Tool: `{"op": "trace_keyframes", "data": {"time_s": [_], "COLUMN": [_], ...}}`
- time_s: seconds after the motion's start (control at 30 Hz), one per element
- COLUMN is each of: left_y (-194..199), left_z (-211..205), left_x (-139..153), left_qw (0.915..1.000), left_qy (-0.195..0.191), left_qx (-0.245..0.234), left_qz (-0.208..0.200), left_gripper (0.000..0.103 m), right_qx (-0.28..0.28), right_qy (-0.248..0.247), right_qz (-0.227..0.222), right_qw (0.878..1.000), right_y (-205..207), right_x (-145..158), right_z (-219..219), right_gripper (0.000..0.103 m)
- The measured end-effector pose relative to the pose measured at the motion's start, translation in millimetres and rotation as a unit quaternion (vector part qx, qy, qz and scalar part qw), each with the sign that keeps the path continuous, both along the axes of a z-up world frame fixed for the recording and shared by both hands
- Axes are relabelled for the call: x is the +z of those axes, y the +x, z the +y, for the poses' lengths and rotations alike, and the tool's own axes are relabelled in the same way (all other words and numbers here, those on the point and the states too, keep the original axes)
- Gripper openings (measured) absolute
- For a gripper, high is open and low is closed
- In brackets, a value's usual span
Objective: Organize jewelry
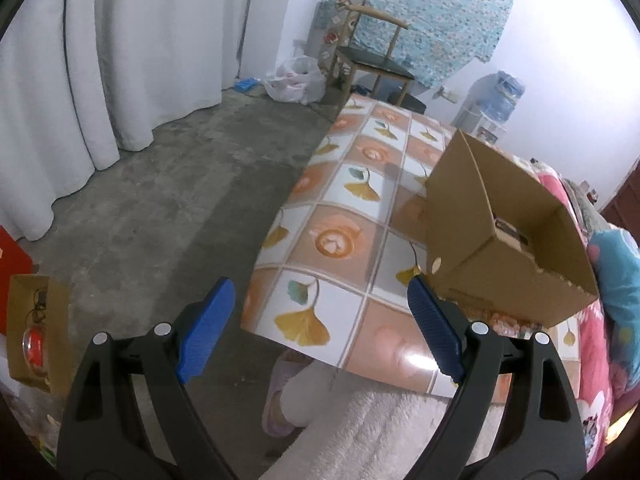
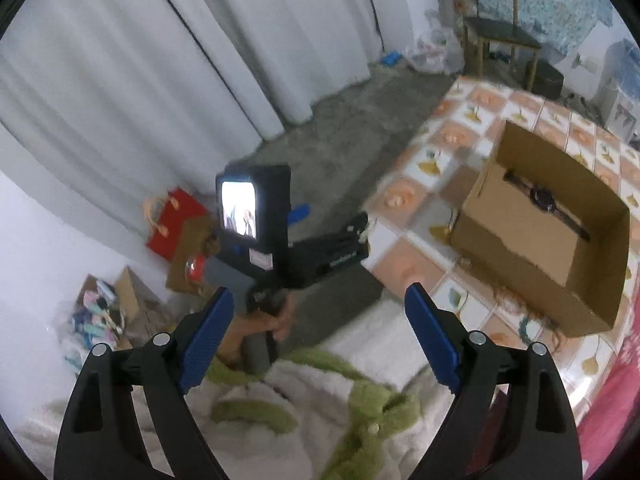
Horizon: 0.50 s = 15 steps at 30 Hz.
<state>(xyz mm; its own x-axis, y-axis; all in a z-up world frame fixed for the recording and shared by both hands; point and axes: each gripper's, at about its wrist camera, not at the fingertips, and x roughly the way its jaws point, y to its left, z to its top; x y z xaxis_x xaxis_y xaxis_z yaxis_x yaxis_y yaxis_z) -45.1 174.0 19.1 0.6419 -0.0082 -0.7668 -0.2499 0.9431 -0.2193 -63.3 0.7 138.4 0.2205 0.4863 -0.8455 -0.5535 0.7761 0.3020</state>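
Watch [image 2: 546, 196]: flat inside box [image 2: 560, 276], along its far wall.
Box: on tabletop [image 1: 332, 240], near its front edge.
Right gripper [image 2: 320, 336]: wide open, empty, left of box.
Left gripper [image 1: 320, 328]: wide open, empty, just left of box.
Next: probably fetch another piece; approach low, close gently.

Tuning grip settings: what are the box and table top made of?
Box: looks like corrugated cardboard, matte brown, with a ragged torn edge. Table top: probably glossy vinyl or oilcloth printed as tiles; it shows glare and curves over the edge.
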Motion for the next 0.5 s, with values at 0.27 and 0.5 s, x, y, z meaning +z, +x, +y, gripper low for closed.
{"op": "trace_keyframes", "data": {"time_s": [0.27, 0.5], "left_y": [-0.2, -2.0], "left_z": [-13.7, -15.9], "left_x": [-19.3, -21.0], "left_qw": [0.9996, 0.9996], "left_qy": [-0.011, -0.007], "left_qx": [-0.019, -0.024], "left_qz": [0.015, 0.013], "left_gripper": [0.085, 0.085], "right_qx": [-0.011, -0.005], "right_qy": [0.046, 0.069], "right_qz": [-0.027, -0.002], "right_qw": [0.999, 0.998], "right_y": [-2.2, 2.0], "right_x": [4.6, 0.5], "right_z": [-12.0, -18.4], "right_gripper": [0.085, 0.085]}}
